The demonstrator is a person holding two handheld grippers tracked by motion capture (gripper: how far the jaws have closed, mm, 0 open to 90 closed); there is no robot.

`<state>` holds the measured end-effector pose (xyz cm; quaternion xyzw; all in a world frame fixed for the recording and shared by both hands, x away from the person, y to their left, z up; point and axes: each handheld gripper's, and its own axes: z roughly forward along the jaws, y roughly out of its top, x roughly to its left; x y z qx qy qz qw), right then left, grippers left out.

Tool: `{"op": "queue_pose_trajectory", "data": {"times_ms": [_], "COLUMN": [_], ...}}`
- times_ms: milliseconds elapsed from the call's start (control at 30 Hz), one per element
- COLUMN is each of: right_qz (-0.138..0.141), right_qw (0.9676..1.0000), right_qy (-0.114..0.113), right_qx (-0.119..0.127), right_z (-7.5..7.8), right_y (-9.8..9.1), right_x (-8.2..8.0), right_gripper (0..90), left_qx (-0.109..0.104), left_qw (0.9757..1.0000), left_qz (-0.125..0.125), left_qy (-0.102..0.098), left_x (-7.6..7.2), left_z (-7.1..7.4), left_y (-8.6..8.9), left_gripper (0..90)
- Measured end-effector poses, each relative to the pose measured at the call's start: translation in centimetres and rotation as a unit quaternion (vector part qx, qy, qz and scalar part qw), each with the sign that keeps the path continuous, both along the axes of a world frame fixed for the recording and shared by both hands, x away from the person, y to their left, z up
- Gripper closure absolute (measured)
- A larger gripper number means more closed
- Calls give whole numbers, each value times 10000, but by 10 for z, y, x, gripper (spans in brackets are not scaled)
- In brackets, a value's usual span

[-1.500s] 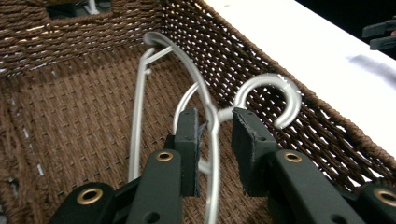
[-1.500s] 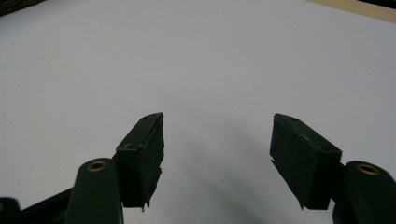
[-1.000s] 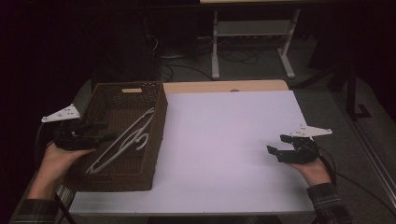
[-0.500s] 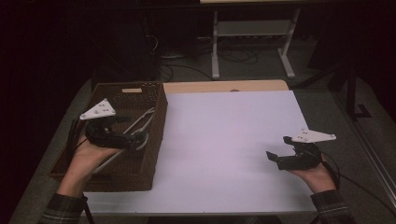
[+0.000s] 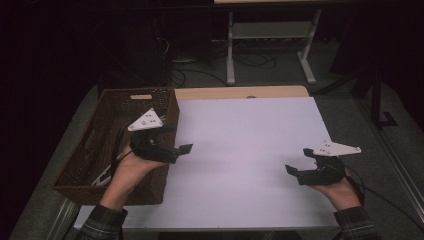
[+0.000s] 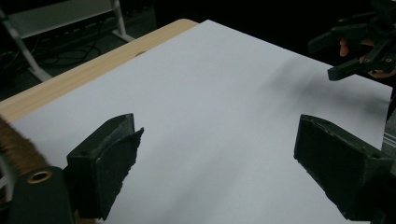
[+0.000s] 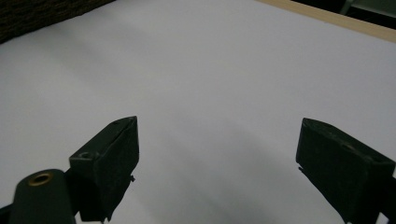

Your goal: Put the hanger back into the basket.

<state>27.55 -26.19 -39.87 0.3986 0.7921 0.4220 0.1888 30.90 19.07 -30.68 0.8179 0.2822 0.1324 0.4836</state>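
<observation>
The left gripper (image 5: 186,148) has swung from the dark woven wicker basket (image 5: 100,145) at centre left toward mid-frame, over the white-covered table (image 5: 250,145). Its jaws have just been opening, empty. The white hanger (image 5: 102,175) lies in the basket, released. The right gripper (image 5: 292,172), lower right, gapes empty.

We see a dim room; only the white bench (image 5: 250,150) is bright. Ahead of the left tongs (image 6: 217,154) lies a soft, blurred shadow.

Tongs (image 7: 217,163) spread wide, nothing between, white tabletop (image 7: 210,70)
</observation>
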Motion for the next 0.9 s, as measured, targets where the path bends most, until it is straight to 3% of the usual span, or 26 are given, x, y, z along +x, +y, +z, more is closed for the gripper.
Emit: {"op": "queue_pose_trajectory", "data": {"times_ms": [33, 233, 367, 400, 633, 800, 900], "right_qz": [4, 77, 103, 108, 161, 221, 299], "right_qw": [10000, 10000, 9999, 9999, 9998, 9997, 9994], "right_qy": [23, 32, 45, 47, 88, 117, 153], "right_qx": [-11, -38, -45, -43, 6, -26, -77], "right_z": [-1, -2, -3, -3, -6, -11, -14], "right_y": [0, 2, 2, 2, 3, 5, 7], "right_x": [0, 1, 2, 2, 3, 5, 7], "right_gripper": [130, 134, 134, 134, 134, 133, 133], "left_qx": [110, 252, 395, 395, 626, 571, 649], "left_qw": [9999, 9994, 9983, 9983, 9968, 9965, 9958], "left_qz": [-46, -231, -412, -412, -401, -451, -427], "left_qy": [-21, 14, 138, 138, 299, 410, 478], "left_x": [1, 2, 3, 3, 4, 6, 7], "left_z": [-4, -18, -40, -40, -77, -91, -101], "left_y": [-12, -41, -66, -66, -76, -74, -73], "left_gripper": [115, 101, 100, 100, 101, 96, 65]}}
